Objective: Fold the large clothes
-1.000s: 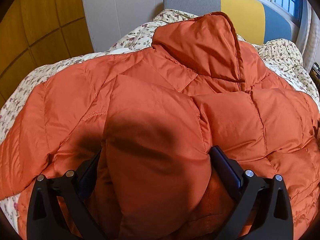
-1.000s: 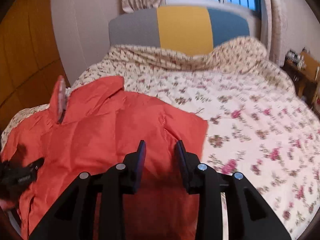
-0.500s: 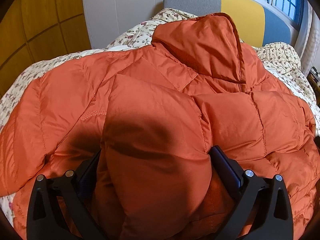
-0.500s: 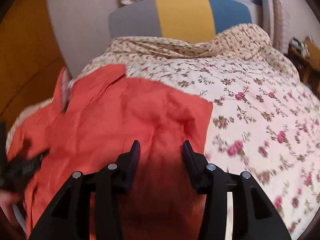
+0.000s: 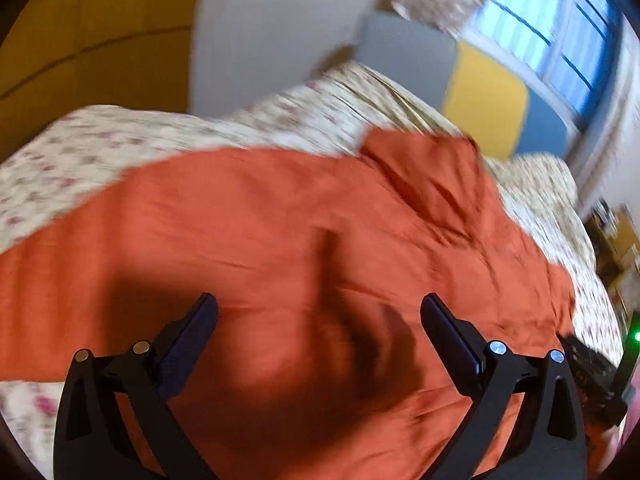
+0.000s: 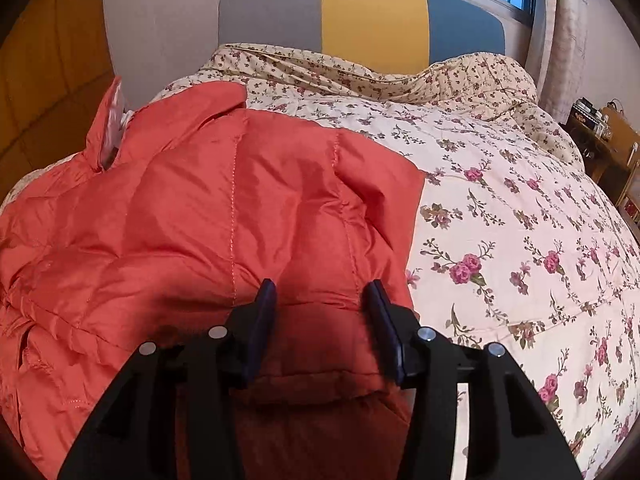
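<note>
An orange puffer jacket (image 5: pixel 280 240) lies spread on the flowered bed, its hood (image 5: pixel 432 176) toward the headboard. My left gripper (image 5: pixel 316 312) hangs above the jacket's middle with its jaws wide apart and nothing between them; this view is blurred. In the right wrist view the jacket (image 6: pixel 200 220) covers the left half, with its hood (image 6: pixel 188 112) at the far end. My right gripper (image 6: pixel 320 292) sits low at the jacket's near right edge. Its jaws are opening, and slack orange fabric lies between the fingers (image 6: pixel 266 296) without being pinched.
A flowered quilt (image 6: pixel 500 220) covers the bed to the right of the jacket. A grey, yellow and blue headboard (image 6: pixel 372 20) stands under a window. A wooden side table (image 6: pixel 612 140) with small items is at the far right. Yellow wall panels (image 5: pixel 92 40) are on the left.
The left gripper has let go of the thick jacket fold it held, then lifted away and rolled. The right gripper's jaws have widened while it sank closer to the jacket's edge.
</note>
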`<act>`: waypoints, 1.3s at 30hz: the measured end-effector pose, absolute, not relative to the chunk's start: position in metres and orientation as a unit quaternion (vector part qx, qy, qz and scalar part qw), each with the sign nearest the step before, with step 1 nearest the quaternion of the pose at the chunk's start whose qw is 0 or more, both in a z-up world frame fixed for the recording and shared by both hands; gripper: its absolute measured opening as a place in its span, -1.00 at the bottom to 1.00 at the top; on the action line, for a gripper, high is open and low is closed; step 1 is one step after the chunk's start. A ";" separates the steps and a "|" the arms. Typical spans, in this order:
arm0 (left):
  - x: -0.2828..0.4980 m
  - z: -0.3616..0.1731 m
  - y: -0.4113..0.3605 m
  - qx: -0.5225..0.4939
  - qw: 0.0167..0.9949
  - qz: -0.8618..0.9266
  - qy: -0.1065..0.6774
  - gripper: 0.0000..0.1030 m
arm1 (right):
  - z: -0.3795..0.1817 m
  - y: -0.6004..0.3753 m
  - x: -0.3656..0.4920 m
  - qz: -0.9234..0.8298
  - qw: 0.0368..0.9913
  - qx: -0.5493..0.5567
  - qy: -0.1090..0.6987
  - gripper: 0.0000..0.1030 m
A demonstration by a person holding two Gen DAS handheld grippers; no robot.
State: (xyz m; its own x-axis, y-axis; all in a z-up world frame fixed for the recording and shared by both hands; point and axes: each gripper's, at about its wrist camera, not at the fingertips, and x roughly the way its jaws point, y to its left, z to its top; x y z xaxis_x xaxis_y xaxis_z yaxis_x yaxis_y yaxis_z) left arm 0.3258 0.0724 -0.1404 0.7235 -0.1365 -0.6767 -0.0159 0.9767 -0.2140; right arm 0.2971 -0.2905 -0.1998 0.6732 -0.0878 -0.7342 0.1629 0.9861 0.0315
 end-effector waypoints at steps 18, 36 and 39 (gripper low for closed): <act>0.202 -0.174 0.294 -0.332 0.861 0.202 0.328 0.94 | -0.198 -0.290 0.297 -0.074 0.914 0.040 0.397 -0.05; 0.167 -0.190 0.355 -0.466 0.811 0.272 0.226 0.74 | -0.197 -0.290 0.297 -0.075 0.914 0.040 0.397 -0.03; 0.175 -0.192 0.366 -0.466 0.801 0.298 0.230 0.51 | -0.197 -0.291 0.297 -0.075 0.914 0.039 0.397 -0.02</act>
State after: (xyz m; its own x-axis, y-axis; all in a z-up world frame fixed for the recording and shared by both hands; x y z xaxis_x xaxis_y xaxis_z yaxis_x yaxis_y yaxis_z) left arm 0.1745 0.3659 -0.1918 0.7158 0.2635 -0.6467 -0.6924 0.3880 -0.6083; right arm 0.2969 -0.2907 -0.1971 0.6733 -0.1063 -0.7317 0.1689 0.9856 0.0122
